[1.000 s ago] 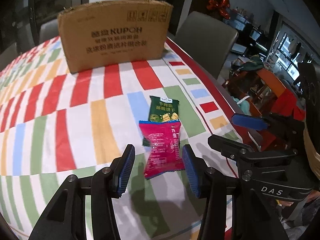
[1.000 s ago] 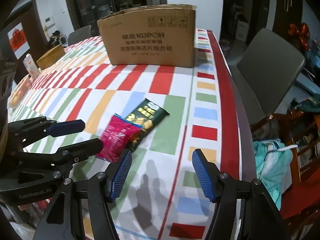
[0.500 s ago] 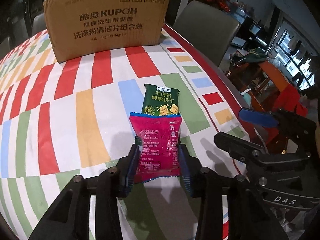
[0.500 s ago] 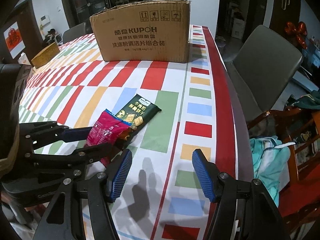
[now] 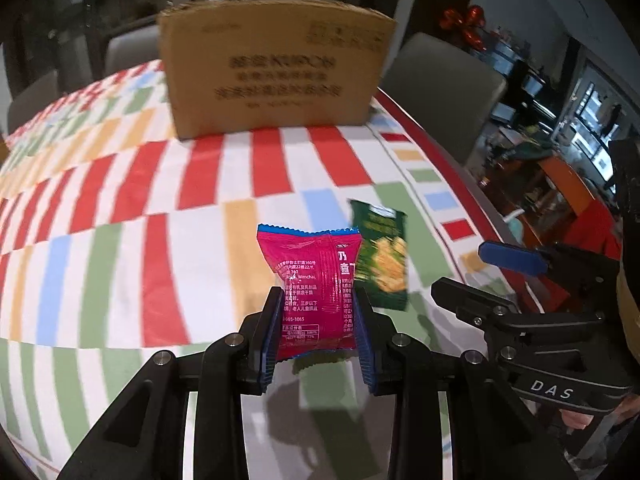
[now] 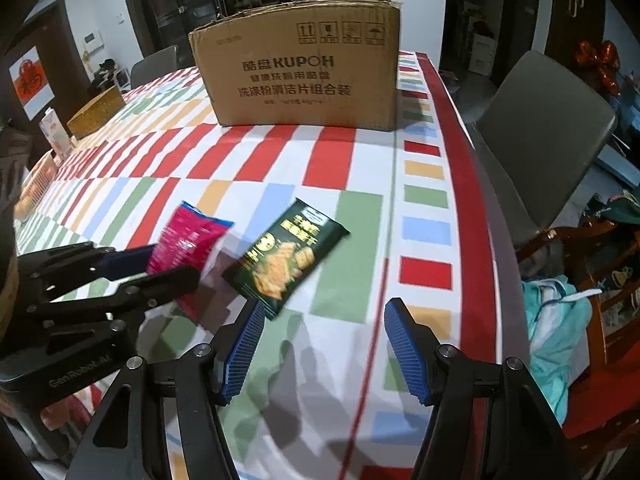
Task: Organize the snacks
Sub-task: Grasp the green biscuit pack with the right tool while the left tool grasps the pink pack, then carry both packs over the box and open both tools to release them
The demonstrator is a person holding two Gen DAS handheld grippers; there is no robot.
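- Snacks: two packets in view, neither yet inside a container; task judged barely begun, first packet only just picked up.
- Cardboard box (image 6: 304,72): one, upright at far end of striped tablecloth (image 6: 360,240), well apart from both packets; likely destination, though interior hidden, so contents impossible to tell.
- Grey chairs: at least two, one beside right table edge (image 6: 544,136), another beyond far left corner.
- Smaller tan box (image 6: 96,110): one, far left of table, not part of present step.
- Green cracker packet (image 6: 286,256): one, flat on tablecloth, free of any grip, just ahead of right gripper (image 6: 320,340); left to do.
- Magenta snack packet (image 5: 318,292): one, lower half pinched, upper half standing clear above cloth; seemingly lifted, shadow beneath, carry to box remaining.
- Left gripper (image 5: 316,320): one, blue pads (image 5: 269,336) pressed against both sides of magenta packet, clamped firmly.
- Right gripper: one, jaws spread wide, holding nothing, hovering low near green packet's nearest corner.
- Remaining, as judged: deliver magenta packet, then grasp and deliver green one.
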